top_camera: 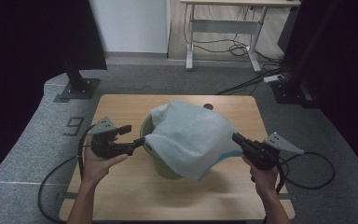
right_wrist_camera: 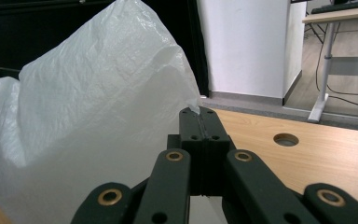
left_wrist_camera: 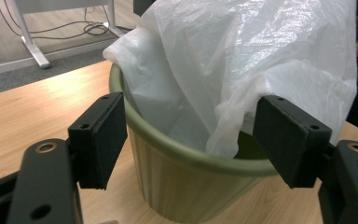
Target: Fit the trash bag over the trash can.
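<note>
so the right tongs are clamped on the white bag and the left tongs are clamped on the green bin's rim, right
Not quite. The left tongs are open, their jaws standing apart before the green bin, as the left gripper view shows. The right tongs are indeed clamped on the white bag.

I am looking into a lab or recording room set up for data capture. My wooden table (top_camera: 121, 186) stands on grey carpet (top_camera: 28, 140), flanked by black curtains (top_camera: 23, 42) and black stand bases (top_camera: 78, 88). Beyond its far edge I see a white wall (top_camera: 130, 25), a height-adjustable desk (top_camera: 223, 28) and loose cables (top_camera: 235, 46) on the floor.
</note>
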The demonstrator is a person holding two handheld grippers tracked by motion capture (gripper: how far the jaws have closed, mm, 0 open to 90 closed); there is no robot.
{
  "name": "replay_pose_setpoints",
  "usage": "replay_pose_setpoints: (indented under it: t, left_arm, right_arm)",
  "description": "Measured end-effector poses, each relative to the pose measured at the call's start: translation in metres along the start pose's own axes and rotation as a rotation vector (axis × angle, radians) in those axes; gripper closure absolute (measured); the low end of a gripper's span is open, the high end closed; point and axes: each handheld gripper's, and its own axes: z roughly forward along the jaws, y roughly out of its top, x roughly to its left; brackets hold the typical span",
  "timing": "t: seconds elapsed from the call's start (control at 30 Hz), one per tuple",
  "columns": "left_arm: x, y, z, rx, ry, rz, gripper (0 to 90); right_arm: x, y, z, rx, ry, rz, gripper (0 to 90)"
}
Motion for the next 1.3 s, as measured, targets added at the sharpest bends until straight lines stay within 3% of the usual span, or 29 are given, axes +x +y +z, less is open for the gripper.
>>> replay_pose_setpoints:
  t: [0.17,0.27,0.5,0.77,0.97,1.1,1.3]
  left_arm:
    - [0.003,-0.003,-0.01,-0.009,-0.004,-0.006,25.8]
    - [-0.006,-0.002,-0.009,-0.003,0.003,0.019,25.9]
    - [-0.036,0.005,0.014,0.048,-0.063,0.089,25.9]
    - [-0.06,0.015,0.038,0.052,-0.135,0.094,25.4]
    - [-0.076,0.023,0.053,0.064,-0.137,0.109,25.4]
    - [-0.079,0.024,0.066,0.079,-0.13,0.103,32.0]
    - [-0.081,0.022,0.077,0.091,-0.096,0.092,53.4]
  right_arm:
    - [-0.005,-0.001,0.0,0.005,-0.013,0.012,88.9]
    - [-0.003,-0.002,0.001,0.011,-0.01,0.012,88.9]
    - [0.015,0.0,0.007,0.013,0.035,-0.021,88.9]
    - [0.027,-0.002,0.013,0.027,0.059,-0.043,88.9]
    - [0.035,-0.003,0.016,0.027,0.078,-0.052,88.9]
    - [0.041,-0.004,0.016,0.027,0.103,-0.057,88.9]
    - [0.046,-0.004,0.017,0.025,0.124,-0.057,88.9]
